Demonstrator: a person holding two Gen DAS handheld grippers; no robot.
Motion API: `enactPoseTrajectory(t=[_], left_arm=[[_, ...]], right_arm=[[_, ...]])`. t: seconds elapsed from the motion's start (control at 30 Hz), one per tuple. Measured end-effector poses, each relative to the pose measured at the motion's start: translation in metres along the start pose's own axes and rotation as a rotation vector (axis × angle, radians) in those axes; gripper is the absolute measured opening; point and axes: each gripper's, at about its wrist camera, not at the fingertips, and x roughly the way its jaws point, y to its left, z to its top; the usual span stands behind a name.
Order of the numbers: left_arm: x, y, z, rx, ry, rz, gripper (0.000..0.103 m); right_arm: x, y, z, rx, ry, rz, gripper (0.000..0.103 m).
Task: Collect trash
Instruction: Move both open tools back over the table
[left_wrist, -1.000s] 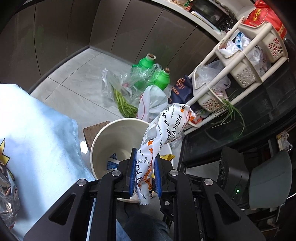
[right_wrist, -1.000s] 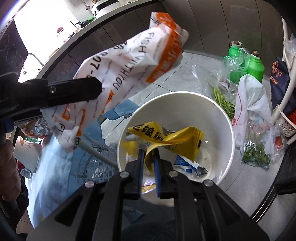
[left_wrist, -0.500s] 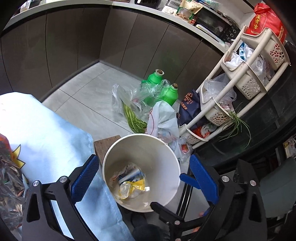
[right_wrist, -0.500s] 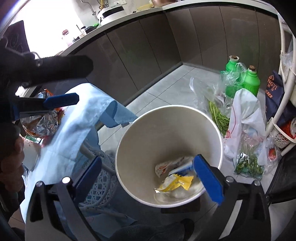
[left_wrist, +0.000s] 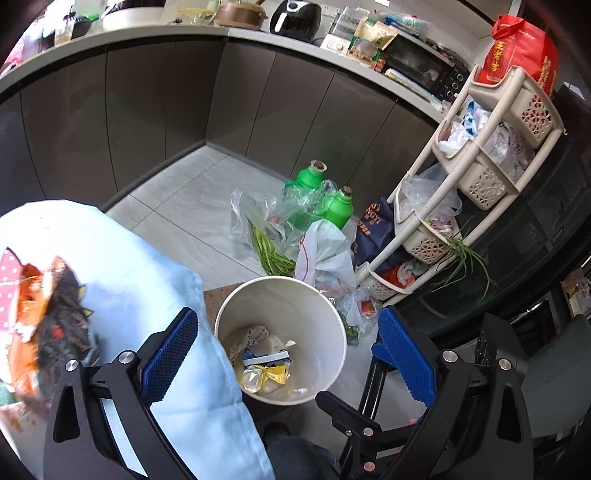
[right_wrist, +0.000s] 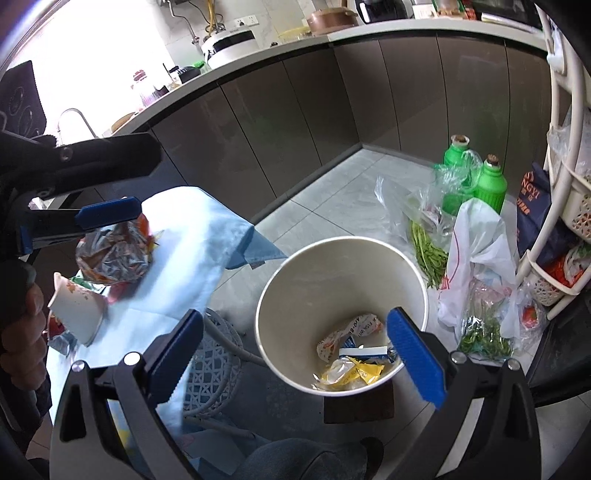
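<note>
White and round, the paper trash bucket (left_wrist: 334, 334) stood on the floor holding the orange-printed white wrapper (right_wrist: 349, 332) and yellow packets (right_wrist: 364, 371). My left gripper (left_wrist: 284, 349) and right gripper (right_wrist: 295, 354) had just opened; both pairs of jaws hung wide apart above it, empty.

Both tools are built of matte black plastic arms studded with round silver screws. The left tongs (left_wrist: 284, 350) and the right tongs (right_wrist: 295, 350) are faced with ribbed blue pads (right_wrist: 415, 360). A white strip is set along the left tongs' near arm. Dark trousers (right_wrist: 295, 461) are worn.
</note>
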Motion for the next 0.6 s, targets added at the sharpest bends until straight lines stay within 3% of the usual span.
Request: enactPoseTrajectory(t=[0.27, 0.6], left_arm=[[-0.071, -0.006, -0.016, -0.015, -0.054, 0.11, 0.094], [-0.149, 0.025, -0.058, -0.118, -0.108, 0.192, 0.094]], right_arm=[[-0.042, 0.03, 0.002, -0.043, -0.043, 0.005, 0.1], [-0.062, 0.092, -0.009, -0.156, -0.03, 0.046, 0.1]])
